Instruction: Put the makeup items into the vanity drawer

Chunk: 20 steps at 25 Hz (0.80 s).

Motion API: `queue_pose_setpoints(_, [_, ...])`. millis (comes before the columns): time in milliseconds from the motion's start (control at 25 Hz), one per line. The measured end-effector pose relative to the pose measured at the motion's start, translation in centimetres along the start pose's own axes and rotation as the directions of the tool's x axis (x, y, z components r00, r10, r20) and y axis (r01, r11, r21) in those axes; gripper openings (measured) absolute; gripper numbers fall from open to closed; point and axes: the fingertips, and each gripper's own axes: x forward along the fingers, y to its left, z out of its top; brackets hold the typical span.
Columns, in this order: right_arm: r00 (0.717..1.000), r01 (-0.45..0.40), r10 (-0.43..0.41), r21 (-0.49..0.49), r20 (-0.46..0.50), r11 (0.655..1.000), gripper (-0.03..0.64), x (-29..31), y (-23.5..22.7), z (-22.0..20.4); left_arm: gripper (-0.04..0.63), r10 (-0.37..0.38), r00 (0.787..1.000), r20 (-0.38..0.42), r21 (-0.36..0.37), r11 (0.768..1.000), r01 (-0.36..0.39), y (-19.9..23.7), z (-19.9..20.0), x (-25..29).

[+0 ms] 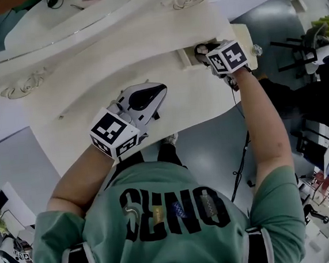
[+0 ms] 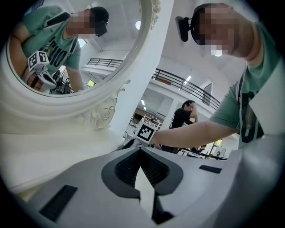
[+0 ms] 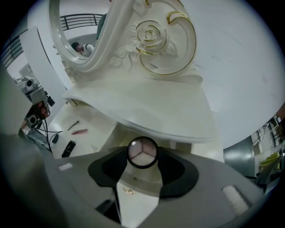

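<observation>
left gripper [image 2: 141, 150]: jaws together at the tips, nothing between them; low over the vanity top [image 1: 145, 49], well apart from the drawer.
right gripper [image 3: 142, 154]: jaws clamped on a round compact [image 3: 142, 152], one pad on each side of its rim.
compact: black rim, three pans in pale pink and white, face turned to the gripper camera; held at the mouth of the open drawer [image 1: 188, 55]; contact with the drawer floor cannot be told.
drawer: open at the vanity's right end, clear knob [image 1: 256, 50] on its front; a small gold speck [image 3: 129, 190] lies below the jaws, too small to name.
loose items, cream surface to the left in the right gripper view: black tube [image 3: 68, 148], pink stick [image 3: 79, 132], thin dark tool [image 3: 73, 125], near one another, not touching.
mirror [image 2: 67, 49]: oval, carved cream frame, behind the top.
</observation>
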Motion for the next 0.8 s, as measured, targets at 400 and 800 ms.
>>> queue_pose_setpoints(400, [1.000, 0.006, -0.006, 0.001, -0.011, 1.000, 0.224, 0.14, -0.06, -0.05, 0.003, 0.004, 1.000, -0.006, 0.008, 1.000, -0.004, 0.11, -0.33, -0.18])
queue_pose_setpoints(800, [1.000, 0.002, -0.002, 0.001, -0.007, 1.000, 0.225, 0.14, 0.08, -0.02, 0.003, 0.004, 1.000, 0.001, 0.001, 1.000, -0.004, 0.00, -0.20, -0.27])
